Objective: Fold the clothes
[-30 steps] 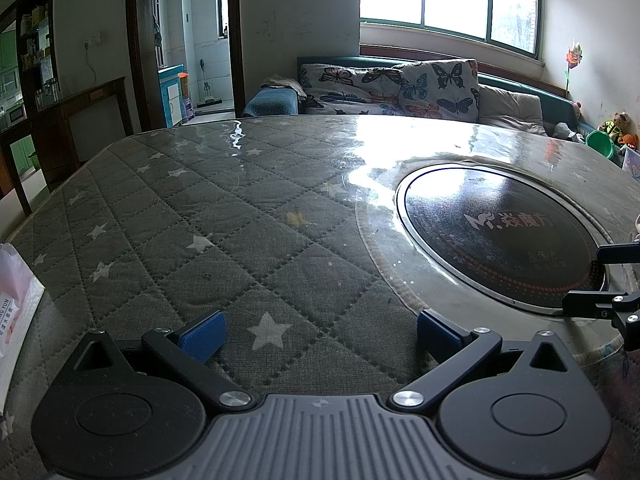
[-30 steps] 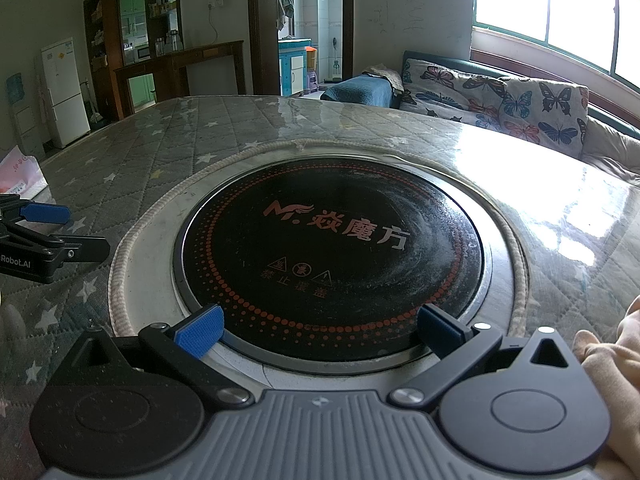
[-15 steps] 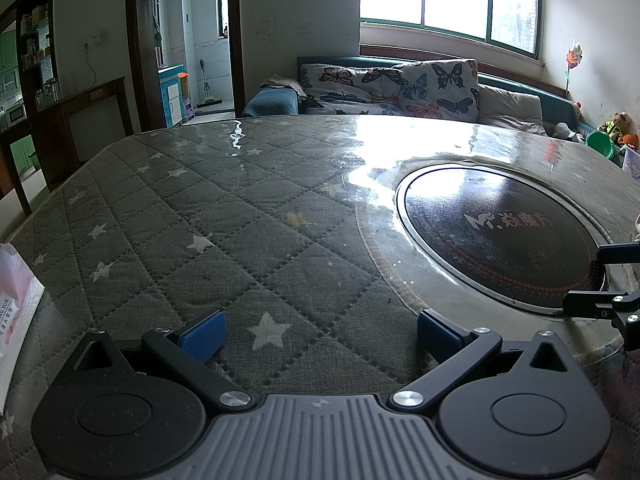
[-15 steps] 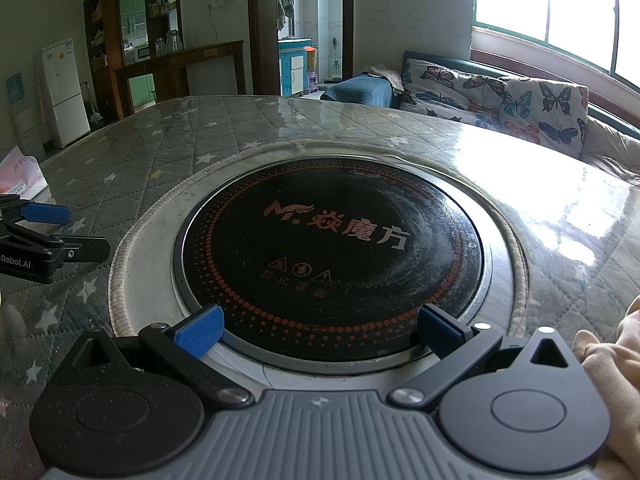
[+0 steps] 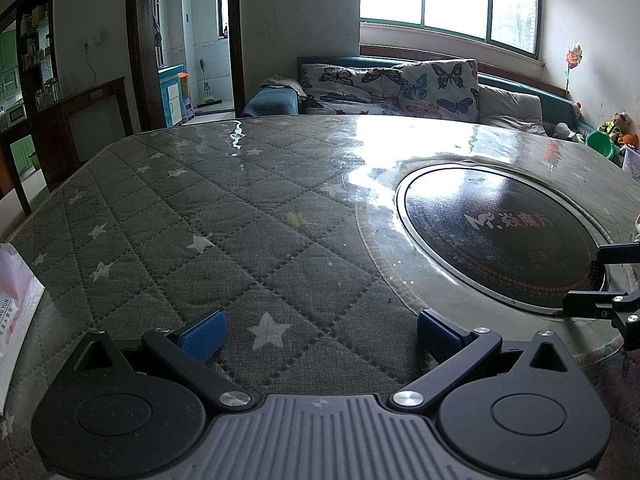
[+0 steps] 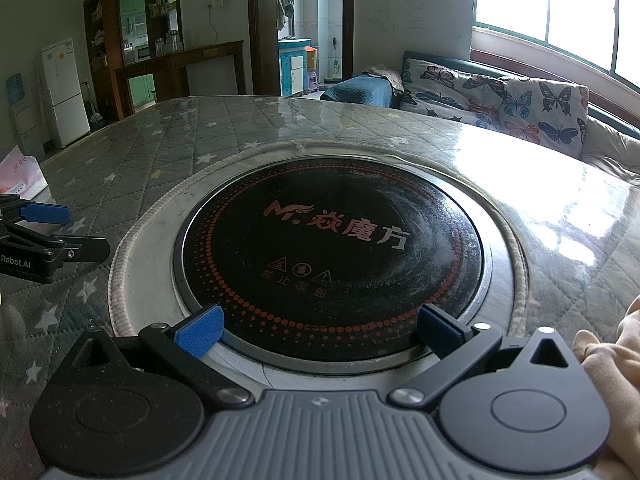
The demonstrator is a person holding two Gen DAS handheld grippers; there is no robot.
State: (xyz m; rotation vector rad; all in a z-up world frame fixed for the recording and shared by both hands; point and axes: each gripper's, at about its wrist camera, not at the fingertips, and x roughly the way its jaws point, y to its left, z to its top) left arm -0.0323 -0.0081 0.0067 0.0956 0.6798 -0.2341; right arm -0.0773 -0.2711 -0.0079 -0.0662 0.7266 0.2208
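A pale beige garment (image 6: pixel 616 356) shows only as a bunched edge at the far right of the right wrist view, just right of my right gripper (image 6: pixel 320 330). That gripper is open and empty, low over the front rim of the black round hob (image 6: pixel 332 256). My left gripper (image 5: pixel 320 332) is open too, with nothing between its blue pads, above the grey star-quilted table cover (image 5: pixel 180 232). The right gripper's fingers (image 5: pixel 600 304) reach in at the right edge of the left wrist view, and the left gripper's fingers (image 6: pixel 44 214) show at the left of the right wrist view.
The big round table (image 6: pixel 560 208) carries the quilted cover under a glossy clear sheet. A white and pink bag (image 5: pixel 16 304) lies at its left edge. Behind stand a sofa with butterfly cushions (image 5: pixel 400 88), a dark wooden counter (image 6: pixel 180 68) and a white fridge (image 6: pixel 64 92).
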